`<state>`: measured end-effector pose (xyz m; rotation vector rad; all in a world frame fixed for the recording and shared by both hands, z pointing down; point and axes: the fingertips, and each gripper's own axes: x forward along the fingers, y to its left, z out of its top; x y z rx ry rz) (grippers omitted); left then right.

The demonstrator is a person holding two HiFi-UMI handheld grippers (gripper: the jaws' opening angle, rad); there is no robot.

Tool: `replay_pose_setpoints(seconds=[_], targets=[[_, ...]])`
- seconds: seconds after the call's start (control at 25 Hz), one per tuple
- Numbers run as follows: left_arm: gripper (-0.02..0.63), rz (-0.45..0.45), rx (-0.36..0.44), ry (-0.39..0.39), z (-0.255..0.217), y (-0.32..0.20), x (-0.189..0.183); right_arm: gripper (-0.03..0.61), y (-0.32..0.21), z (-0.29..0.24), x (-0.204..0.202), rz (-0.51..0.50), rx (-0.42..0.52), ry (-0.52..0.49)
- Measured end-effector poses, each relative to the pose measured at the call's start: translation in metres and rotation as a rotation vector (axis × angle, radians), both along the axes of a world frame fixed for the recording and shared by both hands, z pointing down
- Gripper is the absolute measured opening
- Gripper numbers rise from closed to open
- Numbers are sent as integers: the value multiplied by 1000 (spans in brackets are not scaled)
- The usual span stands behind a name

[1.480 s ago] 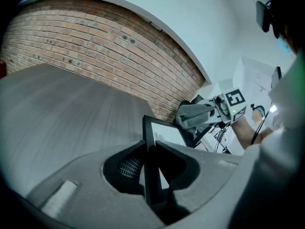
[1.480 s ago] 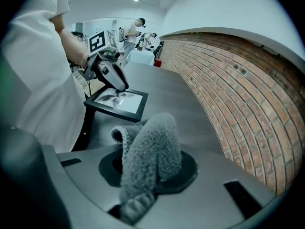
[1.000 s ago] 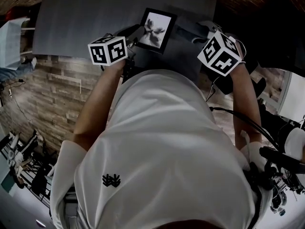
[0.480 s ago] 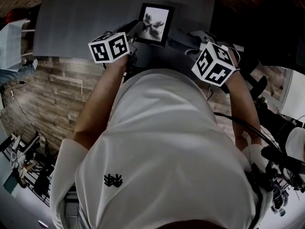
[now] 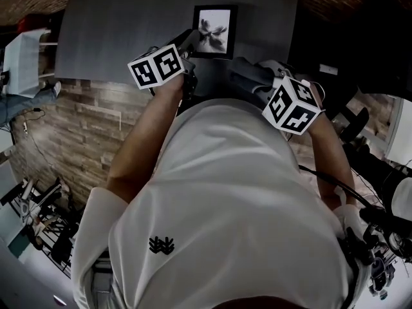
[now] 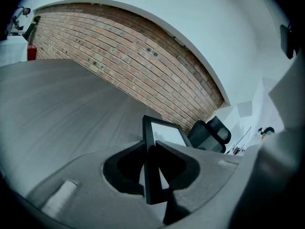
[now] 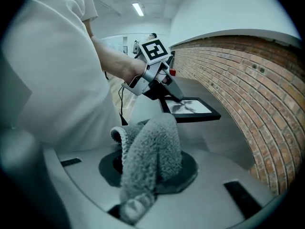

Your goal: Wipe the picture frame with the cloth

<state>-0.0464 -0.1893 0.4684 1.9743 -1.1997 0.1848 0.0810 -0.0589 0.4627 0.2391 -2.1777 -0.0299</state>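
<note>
at the far left, your left gripper [image 5: 192, 40] carries its white marker cube [image 5: 156, 65] and reaches out over the dark grey table top [image 5: 116, 24]. in the left gripper view its jaws [image 6: 152, 166] are clamped on the near edge of the black-rimmed rectangular picture frame [image 6: 164, 132]. the dark rim stands between the two pads, with a pad pressed on each side. past the frame in that view a red brick wall [image 6: 133, 61] curves along the table's far side, and a black office chair [image 6: 212, 132] sits by its right end.

in the middle of the head view, the picture frame [image 5: 214, 31] sits just beyond your left gripper, its pale print with a dark flower shape turned up toward you. the right gripper view shows the frame [image 7: 190, 109] lying roughly level above the table, with the left gripper [image 7: 177, 97] holding its near left corner. whether any part of the frame rests on the table, i cannot tell.

to the right, your right gripper [image 5: 243, 69] points toward the frame from the near side. its jaws [image 7: 150, 168] are closed on a grey, nubbly terry cloth [image 7: 152, 151], which loops up over them in a thick fold and hangs down in front. the cloth is near the frame but apart from it, not touching the glass. your white shirt [image 7: 52, 70] fills the left of that view and the brick wall [image 7: 248, 94] fills the right.
</note>
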Motion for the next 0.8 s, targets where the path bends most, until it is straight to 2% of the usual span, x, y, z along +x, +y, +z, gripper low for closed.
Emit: replay_pose_setpoints(seconds=[0.24,0.44,0.68,0.8], targets=[[77,-29,-10,50,-6,1,5,90,2,-1,-23,-6,27,-49],[77,-43,-19,104,-10,7,13,91,-1,0,-41,-17,94,-69],[77,-61,-16,133,-17,10,5,91,13,0,-40,-74,11,-119],[77,-55,3,139,-22,8,-2,91,17,11,-18,-88,-39,-83]])
